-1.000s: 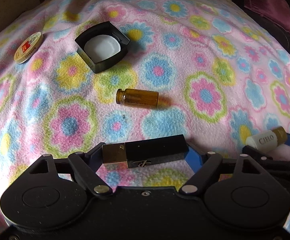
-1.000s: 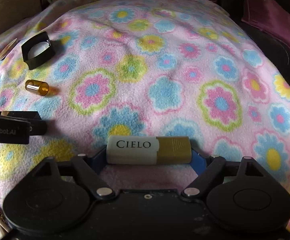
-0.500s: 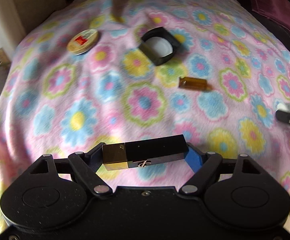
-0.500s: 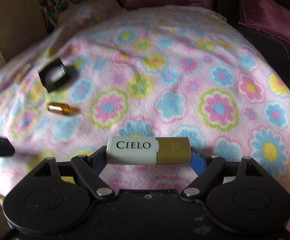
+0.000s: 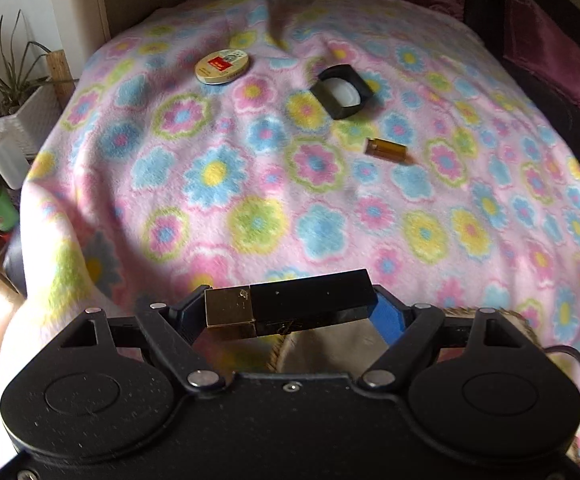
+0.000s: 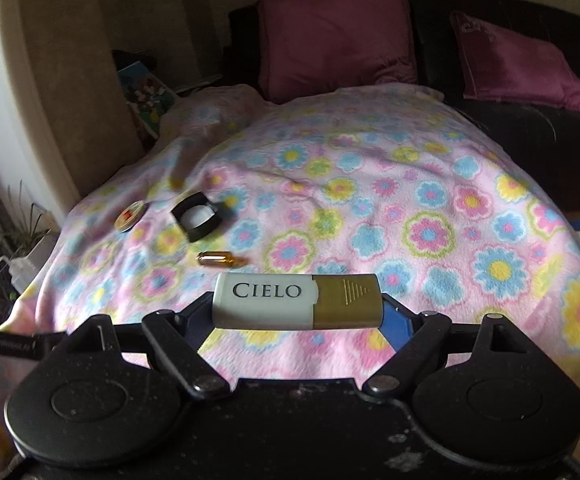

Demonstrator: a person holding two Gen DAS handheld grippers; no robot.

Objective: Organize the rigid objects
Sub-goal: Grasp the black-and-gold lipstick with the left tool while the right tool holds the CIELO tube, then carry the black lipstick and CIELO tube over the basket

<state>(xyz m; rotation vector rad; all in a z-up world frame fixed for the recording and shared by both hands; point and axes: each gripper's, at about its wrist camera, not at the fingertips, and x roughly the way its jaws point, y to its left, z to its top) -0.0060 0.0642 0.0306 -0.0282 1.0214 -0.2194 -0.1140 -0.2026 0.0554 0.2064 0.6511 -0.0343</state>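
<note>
My left gripper [image 5: 290,308] is shut on a black bar with a gold end [image 5: 301,302], held crosswise above the near edge of the flowered blanket [image 5: 250,184]. My right gripper [image 6: 297,308] is shut on a white and gold "CIELO" bottle [image 6: 295,306], also crosswise. On the blanket lie an amber vial [image 5: 385,148] [image 6: 216,259], a black square lid with a white inside [image 5: 343,90] [image 6: 198,216] and a round tin [image 5: 222,66] [image 6: 130,216]. The left gripper's tip [image 6: 10,346] shows at the right wrist view's left edge.
Potted plants [image 5: 6,80] and a white squeeze bottle [image 5: 2,152] stand left of the bed. Purple cushions [image 6: 333,40] lean on a dark sofa [image 6: 529,132] behind and to the right. A woven basket rim [image 5: 489,316] shows under the left gripper.
Both grippers have risen and pulled back from the blanket with their objects still held. The vial, lid and tin now look smaller and farther away. The room's edges have come into view.
</note>
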